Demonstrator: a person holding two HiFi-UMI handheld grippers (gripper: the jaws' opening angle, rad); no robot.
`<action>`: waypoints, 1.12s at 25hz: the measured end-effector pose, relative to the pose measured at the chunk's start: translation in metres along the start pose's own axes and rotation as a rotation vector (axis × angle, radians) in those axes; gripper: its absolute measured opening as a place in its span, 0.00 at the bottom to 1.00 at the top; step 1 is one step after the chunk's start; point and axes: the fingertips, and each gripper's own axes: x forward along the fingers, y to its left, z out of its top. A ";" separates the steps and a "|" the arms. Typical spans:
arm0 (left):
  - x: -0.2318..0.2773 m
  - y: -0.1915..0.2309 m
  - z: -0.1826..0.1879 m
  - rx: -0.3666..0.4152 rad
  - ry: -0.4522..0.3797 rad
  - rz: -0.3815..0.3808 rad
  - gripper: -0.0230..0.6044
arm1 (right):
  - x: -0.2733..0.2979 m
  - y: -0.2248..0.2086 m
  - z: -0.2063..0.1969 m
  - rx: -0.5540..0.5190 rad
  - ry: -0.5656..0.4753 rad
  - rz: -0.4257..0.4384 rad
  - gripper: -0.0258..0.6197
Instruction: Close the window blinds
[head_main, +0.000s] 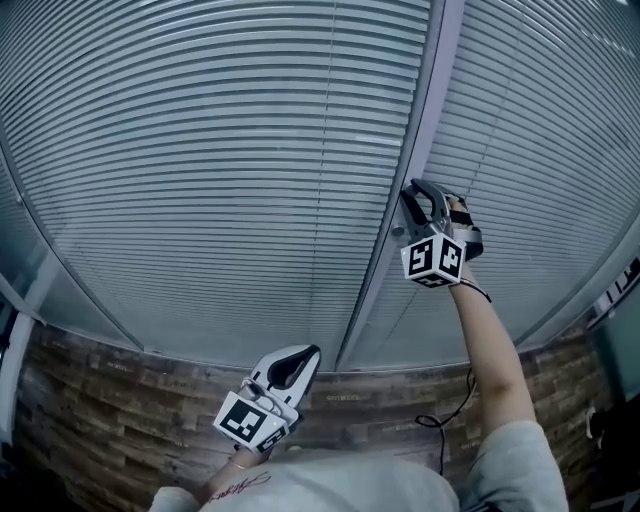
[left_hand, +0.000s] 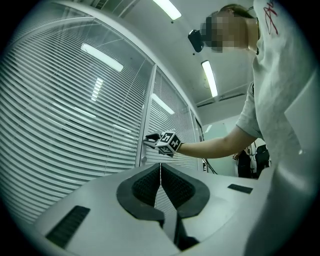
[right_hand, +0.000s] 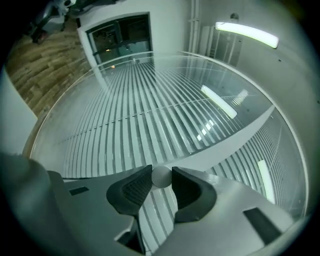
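Horizontal slatted blinds (head_main: 220, 150) sit behind glass on both sides of a grey upright frame post (head_main: 375, 280). My right gripper (head_main: 410, 195) is raised against that post. In the right gripper view its pads press from both sides on a small round grey knob (right_hand: 161, 176), with the blinds (right_hand: 150, 110) spread out beyond it. My left gripper (head_main: 300, 352) hangs lower, near the bottom of the glass; its jaws (left_hand: 160, 167) are shut with nothing between them. From the left gripper view, the right gripper (left_hand: 150, 140) shows at the post.
A second small round knob (left_hand: 143, 159) sits lower on the same post. Below the window runs a wood-patterned floor (head_main: 120, 400). A black cable (head_main: 440, 420) hangs by the right arm. Ceiling lights (left_hand: 210, 77) reflect in the glass.
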 end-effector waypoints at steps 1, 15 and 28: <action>0.001 -0.001 -0.001 -0.002 0.003 -0.001 0.07 | 0.000 0.000 -0.001 -0.036 -0.002 0.014 0.25; -0.001 0.004 -0.005 -0.007 0.012 0.007 0.07 | 0.002 0.014 -0.001 -0.479 -0.044 0.149 0.25; 0.005 0.004 -0.004 -0.017 0.013 -0.005 0.07 | -0.001 0.010 0.012 -0.301 -0.033 0.079 0.25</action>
